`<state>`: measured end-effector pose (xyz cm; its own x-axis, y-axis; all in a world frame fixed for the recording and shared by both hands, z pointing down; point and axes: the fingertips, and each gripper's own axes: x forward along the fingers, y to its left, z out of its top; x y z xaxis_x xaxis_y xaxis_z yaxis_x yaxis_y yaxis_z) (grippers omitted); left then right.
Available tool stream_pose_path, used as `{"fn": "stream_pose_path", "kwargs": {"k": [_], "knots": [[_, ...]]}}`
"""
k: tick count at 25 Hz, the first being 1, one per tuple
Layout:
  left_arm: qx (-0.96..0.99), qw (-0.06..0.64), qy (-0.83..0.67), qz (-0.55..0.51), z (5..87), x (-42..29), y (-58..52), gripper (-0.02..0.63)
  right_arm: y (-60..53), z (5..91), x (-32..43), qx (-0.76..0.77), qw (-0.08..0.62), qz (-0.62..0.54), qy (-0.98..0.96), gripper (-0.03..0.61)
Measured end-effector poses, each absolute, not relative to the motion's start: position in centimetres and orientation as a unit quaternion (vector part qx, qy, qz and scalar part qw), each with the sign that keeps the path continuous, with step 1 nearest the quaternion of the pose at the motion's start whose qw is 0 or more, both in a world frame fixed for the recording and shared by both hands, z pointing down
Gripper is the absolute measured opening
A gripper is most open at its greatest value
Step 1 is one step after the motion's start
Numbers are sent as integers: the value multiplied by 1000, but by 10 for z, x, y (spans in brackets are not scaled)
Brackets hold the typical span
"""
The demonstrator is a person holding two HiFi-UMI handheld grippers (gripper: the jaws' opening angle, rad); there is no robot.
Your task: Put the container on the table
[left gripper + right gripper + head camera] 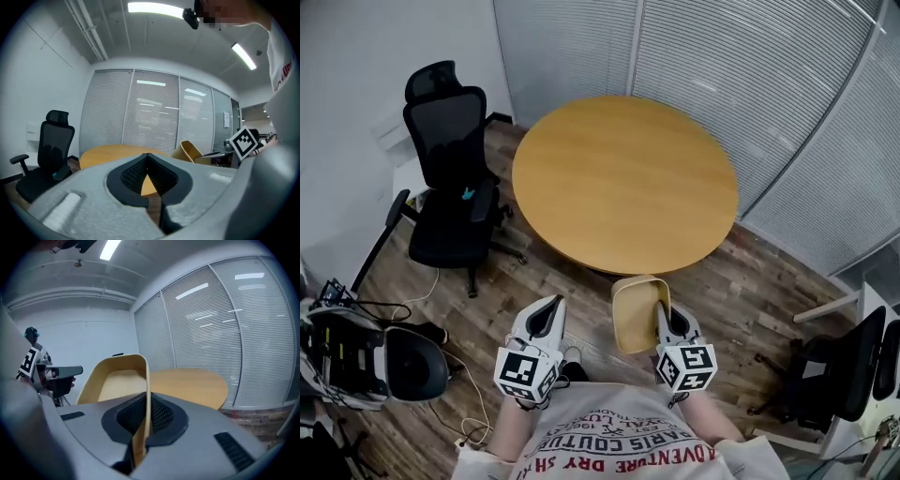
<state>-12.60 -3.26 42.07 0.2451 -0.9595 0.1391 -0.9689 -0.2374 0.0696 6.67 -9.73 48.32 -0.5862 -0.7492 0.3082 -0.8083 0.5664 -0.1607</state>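
Carry step, I judge | my right gripper (148, 404) pinches the container (636, 314) wall; left gripper (148, 159) closed on nothing | next: I reach over the table (623, 178), lower, release.

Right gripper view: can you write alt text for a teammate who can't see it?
The right gripper is shut on one thin wall of a tan, open container, which rises just ahead of the camera. Beyond it lies a round wooden table, with closed blinds behind.

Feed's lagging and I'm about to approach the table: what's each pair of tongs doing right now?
Left tongs: closed, empty.
Right tongs: closed on the wall of the tan container.
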Motion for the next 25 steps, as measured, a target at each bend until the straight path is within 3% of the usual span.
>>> {"fn": "stream_pose_path", "kwargs": {"k": [11, 25], "knots": [[817, 78, -569, 46, 422, -265, -128, -2, -176, 485, -50, 502, 99, 178, -840, 11], [830, 110, -545, 52, 454, -265, -200, -2, -242, 512, -57, 513, 126, 192, -827, 11]]}}
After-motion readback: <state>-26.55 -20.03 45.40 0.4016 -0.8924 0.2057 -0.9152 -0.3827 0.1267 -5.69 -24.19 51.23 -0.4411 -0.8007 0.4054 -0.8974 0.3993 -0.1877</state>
